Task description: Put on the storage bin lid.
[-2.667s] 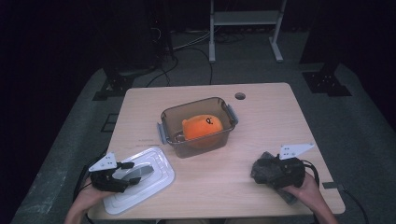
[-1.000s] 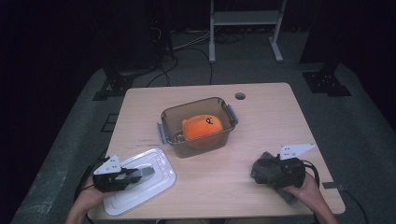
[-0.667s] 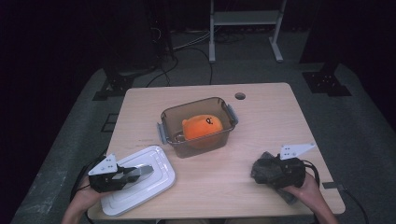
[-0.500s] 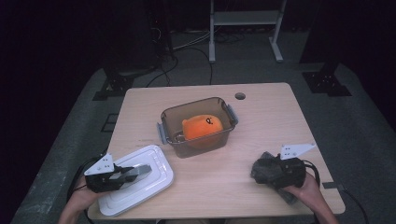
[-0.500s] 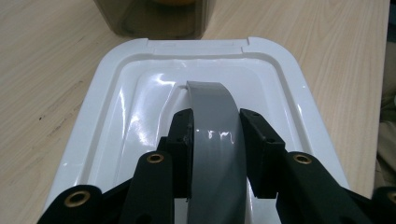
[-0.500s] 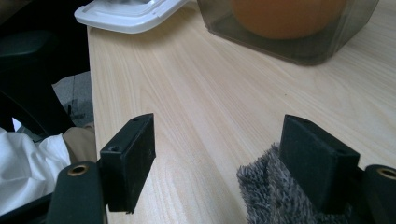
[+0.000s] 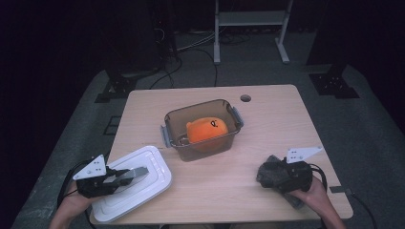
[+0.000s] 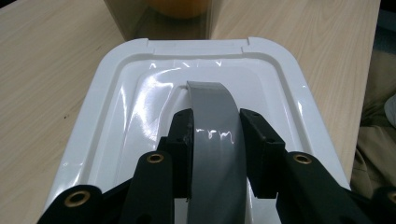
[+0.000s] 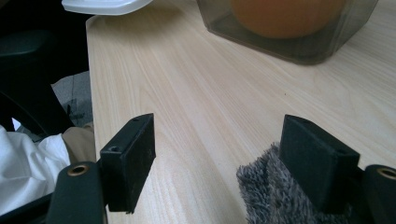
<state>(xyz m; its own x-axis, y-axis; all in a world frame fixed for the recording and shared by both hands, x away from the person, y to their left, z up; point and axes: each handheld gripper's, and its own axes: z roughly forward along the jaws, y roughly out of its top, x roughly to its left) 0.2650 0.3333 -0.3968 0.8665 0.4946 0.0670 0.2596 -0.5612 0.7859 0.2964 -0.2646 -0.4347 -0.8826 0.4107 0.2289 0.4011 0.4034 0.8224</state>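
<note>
Lifting the white lid (image 7: 131,183) by its grey handle (image 8: 215,140), the left gripper (image 7: 117,177) could let it slip or swing, I'd guess, since the grip is only on the narrow arched strip; a tilted lid could miss the rim of the brown container (image 7: 203,128) with the orange toy (image 7: 206,130) inside. Left jaws clamped on the handle's two sides, pads (image 8: 181,140) pressing it, lid at the near left table (image 7: 267,109) corner. Right gripper (image 9: 224,163) rests near the right edge, jaws spread wide, gripping nothing; a grey furry cloth (image 9: 275,196) lies against one pad.
</note>
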